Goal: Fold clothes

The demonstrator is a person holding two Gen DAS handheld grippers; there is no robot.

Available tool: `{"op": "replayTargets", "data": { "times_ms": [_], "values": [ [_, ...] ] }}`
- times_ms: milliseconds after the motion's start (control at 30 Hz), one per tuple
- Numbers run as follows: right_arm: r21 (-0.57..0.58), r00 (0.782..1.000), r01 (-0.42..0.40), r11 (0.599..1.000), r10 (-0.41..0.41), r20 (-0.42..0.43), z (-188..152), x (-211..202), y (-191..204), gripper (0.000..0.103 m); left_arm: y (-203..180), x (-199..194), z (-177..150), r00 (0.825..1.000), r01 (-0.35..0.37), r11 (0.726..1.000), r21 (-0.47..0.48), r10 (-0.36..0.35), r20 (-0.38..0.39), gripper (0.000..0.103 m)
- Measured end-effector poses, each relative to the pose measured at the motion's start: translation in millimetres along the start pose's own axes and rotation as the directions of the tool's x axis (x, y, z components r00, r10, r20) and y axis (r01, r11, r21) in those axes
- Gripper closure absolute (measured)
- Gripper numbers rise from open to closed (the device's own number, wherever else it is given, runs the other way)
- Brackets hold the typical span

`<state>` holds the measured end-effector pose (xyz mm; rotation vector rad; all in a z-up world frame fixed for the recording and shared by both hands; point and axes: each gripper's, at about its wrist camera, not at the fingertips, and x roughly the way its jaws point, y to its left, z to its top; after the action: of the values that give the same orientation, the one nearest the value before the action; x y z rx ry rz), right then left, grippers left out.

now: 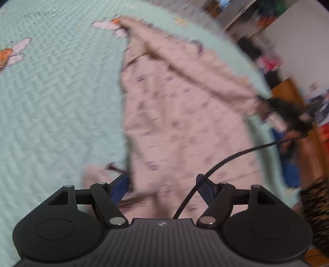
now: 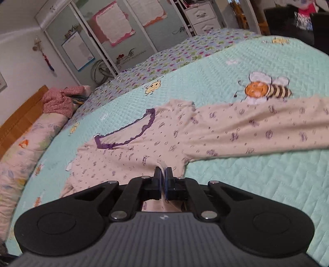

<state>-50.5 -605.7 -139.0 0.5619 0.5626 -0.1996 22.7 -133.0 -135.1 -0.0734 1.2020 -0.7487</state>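
Right hand-held gripper (image 2: 162,174) pinches pyjama top (image 2: 185,131) at underarm; sleeve (image 2: 267,131) runs right.
Left hand-held gripper (image 1: 162,184) hangs agape, empty, above the top's body on the bed (image 2: 267,184).

We are in a home bedroom: a bed (image 2: 257,180) under a mint bee-print quilt, pillows (image 2: 26,147) at its wooden headboard (image 2: 18,115), a mirrored wardrobe (image 2: 102,37) and white drawers (image 2: 203,16) beyond the bed.
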Motion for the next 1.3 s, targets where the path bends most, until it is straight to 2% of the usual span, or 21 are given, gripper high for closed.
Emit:
{"op": "replayTargets", "data": {
  "times_ms": [33, 133, 233, 333, 433, 467, 533, 600, 633, 667, 700, 767, 833, 867, 900, 1000, 1033, 1133, 1200, 1267, 1300],
  "values": [
    [0.002, 1.000, 0.005, 1.000, -0.005, 0.014, 2, -3, -1, 0.101, 0, 1, 2, 1.000, 0.006, 1.000, 0.012, -0.006, -0.019, 0.028],
    [0.054, 1.000, -0.001, 0.999, 0.000, 0.026, 10, -12, -10, 0.101, 0, -2, 5, 0.995, 0.091, 0.995, 0.029, -0.090, -0.037, 0.028],
    [0.071, 0.999, 0.031, 0.997, -0.031, 0.006, 7, -15, -21, 0.101, 1, 1, 3, 0.991, 0.111, 0.993, 0.038, -0.108, -0.083, 0.026],
    [0.062, 0.994, 0.072, 0.996, -0.066, -0.089, -4, 2, -30, 0.101, 17, 6, 0, 0.986, 0.111, 0.994, -0.021, -0.112, -0.124, 0.026],
    [0.102, 0.988, 0.108, 0.989, -0.096, -0.121, -12, 7, -41, 0.101, 31, 3, -6, 0.974, 0.173, 0.979, -0.108, -0.186, -0.132, 0.026],
    [0.122, 0.988, 0.112, 0.986, -0.098, -0.118, -14, 5, -43, 0.101, 33, 1, -7, 0.973, 0.177, 0.977, -0.118, -0.191, -0.126, 0.026],
    [0.175, 0.994, 0.055, 0.983, -0.037, -0.104, -13, -6, -44, 0.101, 35, -8, -9, 0.975, 0.190, 0.974, -0.125, -0.202, -0.092, 0.026],
    [0.172, 0.995, 0.040, 0.984, -0.024, -0.097, -13, -11, -42, 0.101, 44, -19, -8, 0.973, 0.224, 0.959, -0.173, -0.231, -0.020, 0.026],
    [0.160, 0.994, 0.057, 0.986, -0.040, -0.104, -13, -11, -42, 0.101, 52, -24, -8, 0.967, 0.253, 0.942, -0.220, -0.253, 0.029, 0.026],
    [0.122, 0.986, 0.123, 0.985, -0.107, -0.129, -13, -5, -45, 0.101, 61, -29, -8, 0.960, 0.281, 0.922, -0.265, -0.270, 0.079, 0.026],
    [0.088, 0.975, 0.178, 0.980, -0.164, -0.153, -13, 0, -47, 0.095, 70, -34, -9, 0.955, 0.294, 0.905, -0.308, -0.268, 0.123, 0.026],
    [0.055, 0.958, 0.236, 0.970, -0.222, -0.182, -14, 5, -52, 0.092, 78, -44, -14, 0.961, 0.265, 0.893, -0.365, -0.213, 0.177, 0.026],
    [0.104, 0.974, 0.193, 0.976, -0.177, -0.142, -16, -8, -53, 0.080, 80, -53, -22, 0.964, 0.236, 0.893, -0.384, -0.164, 0.212, 0.026],
    [0.122, 0.979, 0.180, 0.976, -0.165, -0.121, -17, -16, -52, 0.066, 78, -57, -26, 0.967, 0.209, 0.898, -0.386, -0.131, 0.219, 0.026],
    [0.126, 0.979, 0.192, 0.973, -0.181, -0.092, -19, -25, -49, 0.057, 74, -60, -28, 0.971, 0.173, 0.909, -0.379, -0.094, 0.218, 0.026],
    [0.088, 0.966, 0.252, 0.964, -0.256, 0.033, -26, -60, -33, 0.054, 58, -63, -36, 0.980, 0.050, 0.943, -0.329, 0.018, 0.200, 0.026],
    [0.078, 0.965, 0.249, 0.965, -0.254, 0.070, -30, -71, -27, 0.052, 57, -65, -40, 0.980, 0.025, 0.952, -0.305, 0.037, 0.194, 0.026],
    [0.028, 0.989, 0.107, 0.994, -0.109, 0.097, -48, -96, -7, 0.049, 56, -60, -50, 0.980, -0.052, 0.970, -0.239, 0.097, 0.176, 0.026],
    [-0.042, 0.999, -0.027, 0.999, 0.029, 0.043, -67, -103, 13, 0.049, 64, -57, -58, 0.976, -0.077, 0.972, -0.224, 0.119, 0.181, 0.026],
    [-0.151, 0.981, -0.189, 0.970, 0.180, -0.072, -93, -104, 43, 0.049, 75, -54, -66, 0.975, -0.061, 0.968, -0.245, 0.110, 0.194, 0.026],
    [-0.247, 0.965, -0.254, 0.935, 0.227, -0.134, -111, -104, 65, 0.049, 79, -53, -69, 0.973, -0.063, 0.963, -0.261, 0.117, 0.197, 0.026]
  ]
}}
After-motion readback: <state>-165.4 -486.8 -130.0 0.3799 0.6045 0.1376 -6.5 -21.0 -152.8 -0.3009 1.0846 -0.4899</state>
